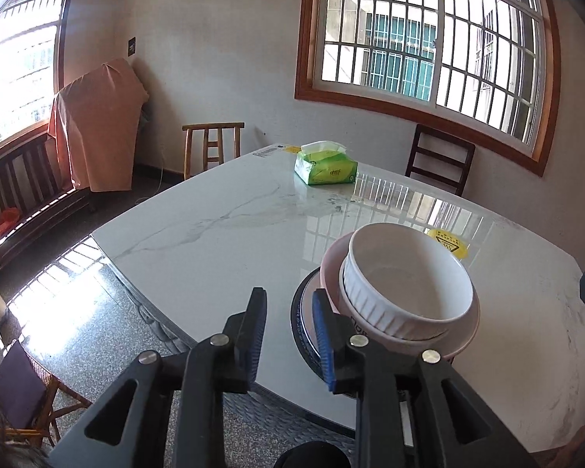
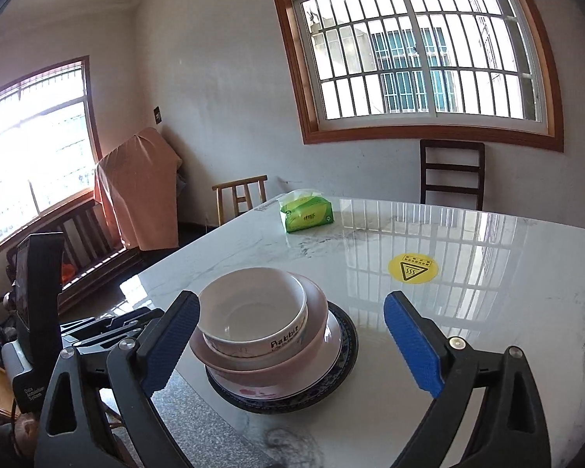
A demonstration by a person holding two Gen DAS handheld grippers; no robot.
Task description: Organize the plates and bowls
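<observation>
My right gripper [image 2: 292,345] fingers standing wide apart, holding nothing, left gripper [image 1: 288,345] fingers slightly parted, empty, stacked bowls [image 2: 253,312] and plates [image 2: 331,345] sitting on marble table [image 2: 487,312].

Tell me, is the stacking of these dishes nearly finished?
It looks nearly done: the white bowl sits in the pink bowl, on a white plate over the dark-rimmed plate. Both tools, left and right, are open and empty. No other dishes show on the table.
</observation>
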